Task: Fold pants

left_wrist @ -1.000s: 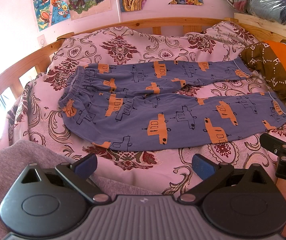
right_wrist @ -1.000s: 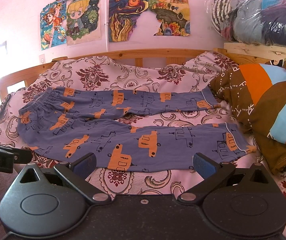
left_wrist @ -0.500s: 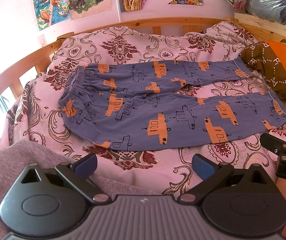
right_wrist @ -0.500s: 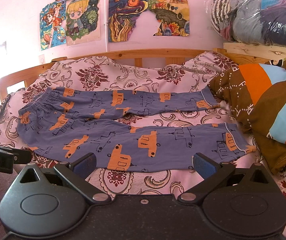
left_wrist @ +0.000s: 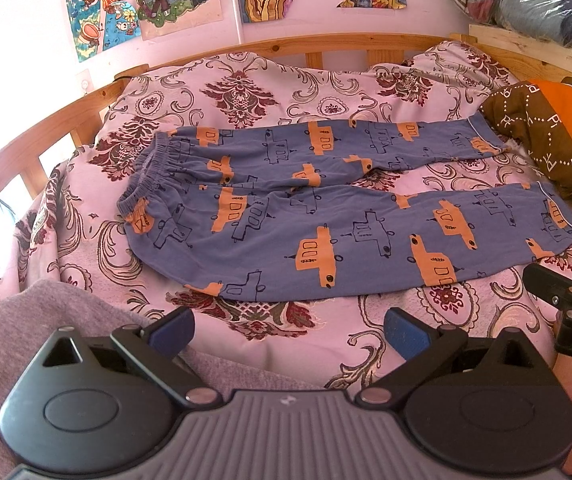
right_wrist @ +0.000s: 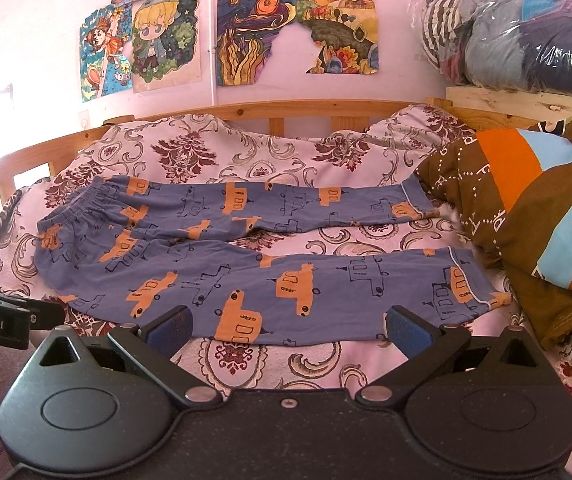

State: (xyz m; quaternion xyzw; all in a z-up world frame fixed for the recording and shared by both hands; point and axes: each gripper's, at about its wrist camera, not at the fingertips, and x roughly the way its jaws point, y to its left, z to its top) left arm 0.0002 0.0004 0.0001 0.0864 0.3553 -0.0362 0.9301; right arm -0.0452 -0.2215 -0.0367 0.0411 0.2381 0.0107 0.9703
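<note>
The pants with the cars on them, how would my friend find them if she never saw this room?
Find the wooden bed under the wall drawings. On its flowery bedspread the pants lie flat, legs apart. They alone are blue with orange cars; the blanket beside them is brown and striped.

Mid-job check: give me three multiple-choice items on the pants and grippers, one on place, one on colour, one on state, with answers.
1. Where is the waistband of the pants?
A. at the left end
B. at the right end
C. tucked under the legs

2. What colour are the filled cars printed on the pants?
A. green
B. orange
C. white

3. How do the jaws of the left gripper and right gripper stand?
A. both shut on cloth
B. one open, one shut
C. both open, holding nothing

Answers:
1 A: the gathered elastic edge lies at the left, the hems at the right.
2 B: orange cars on blue cloth.
3 C: in each wrist view the blue pads stand wide apart, short of the pants.
</note>
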